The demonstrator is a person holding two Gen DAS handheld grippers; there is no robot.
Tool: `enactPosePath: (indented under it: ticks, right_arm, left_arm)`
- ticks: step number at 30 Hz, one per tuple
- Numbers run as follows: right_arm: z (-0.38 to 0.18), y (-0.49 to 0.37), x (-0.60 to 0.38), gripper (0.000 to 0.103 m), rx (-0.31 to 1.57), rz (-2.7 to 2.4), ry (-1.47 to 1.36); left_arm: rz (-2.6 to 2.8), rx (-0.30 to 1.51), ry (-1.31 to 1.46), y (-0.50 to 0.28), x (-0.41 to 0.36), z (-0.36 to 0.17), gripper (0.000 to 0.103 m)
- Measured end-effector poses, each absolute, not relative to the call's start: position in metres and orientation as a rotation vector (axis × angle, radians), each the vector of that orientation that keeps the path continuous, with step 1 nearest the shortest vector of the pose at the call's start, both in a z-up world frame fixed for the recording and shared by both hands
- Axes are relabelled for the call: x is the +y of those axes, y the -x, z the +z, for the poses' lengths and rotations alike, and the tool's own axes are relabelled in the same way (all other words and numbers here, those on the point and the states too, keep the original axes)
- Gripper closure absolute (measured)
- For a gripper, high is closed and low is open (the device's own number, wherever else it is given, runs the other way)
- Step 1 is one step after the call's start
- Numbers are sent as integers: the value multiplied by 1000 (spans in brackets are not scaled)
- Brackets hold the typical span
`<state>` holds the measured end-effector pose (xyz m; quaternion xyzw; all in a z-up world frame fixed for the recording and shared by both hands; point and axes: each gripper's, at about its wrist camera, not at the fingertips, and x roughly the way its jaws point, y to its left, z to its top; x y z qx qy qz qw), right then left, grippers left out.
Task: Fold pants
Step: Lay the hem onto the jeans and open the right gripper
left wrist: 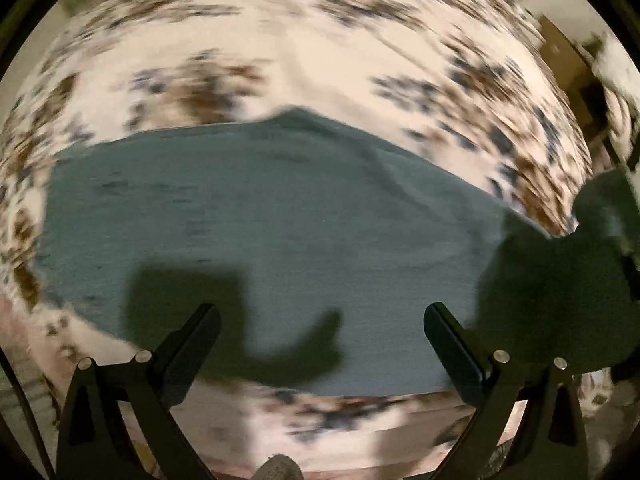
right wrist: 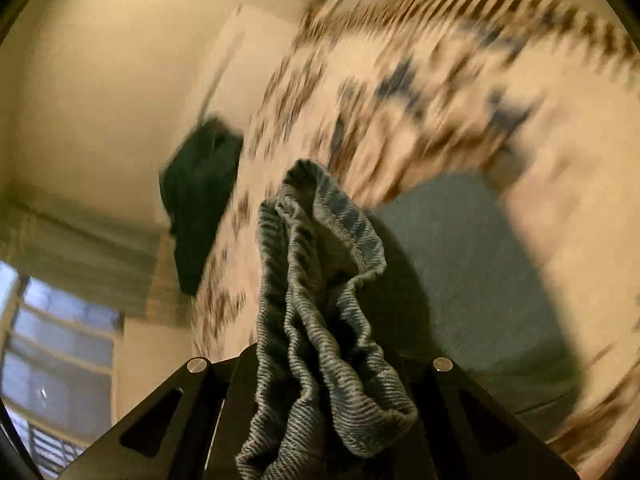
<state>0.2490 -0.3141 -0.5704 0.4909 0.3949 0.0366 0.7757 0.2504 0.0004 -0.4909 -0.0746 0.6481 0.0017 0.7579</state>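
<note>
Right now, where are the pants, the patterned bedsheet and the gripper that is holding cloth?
pants [left wrist: 260,216]: left wrist view, flat middle of the fabric.
patterned bedsheet [left wrist: 320,60]: left wrist view, bare part beyond the pants.
right gripper [right wrist: 320,364]: right wrist view, between its fingers, shut on bunched denim.

A home bedroom: floral bedsheet [left wrist: 320,40], curtained window [right wrist: 60,340], plain wall [right wrist: 100,80].

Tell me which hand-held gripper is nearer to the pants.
Right. The right hand-held gripper is shut on a bunched edge of the pants. The left hand-held gripper hangs open above the spread fabric, not gripping it.
</note>
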Motion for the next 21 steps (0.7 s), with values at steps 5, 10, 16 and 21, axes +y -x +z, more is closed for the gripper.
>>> enactPosePath:
  ticks: [5,10,16,21]
  right_arm:
    - [-622,-271,-168,95,1048,179,-877]
    - [-662,-282,-71,90,1223,215,-568]
    - [-638,-297,-56,5,1317,353,-472]
    - [-575,-277,-92,5,1271,376,-475]
  left_arm:
    - [116,1404,181,-233,76,-495,0]
    - [196,1412,220,-220,132,-503,0]
    - [172,1389,330,-223,147,-497,0]
    - [60,1389,423,-248,129,-499,0]
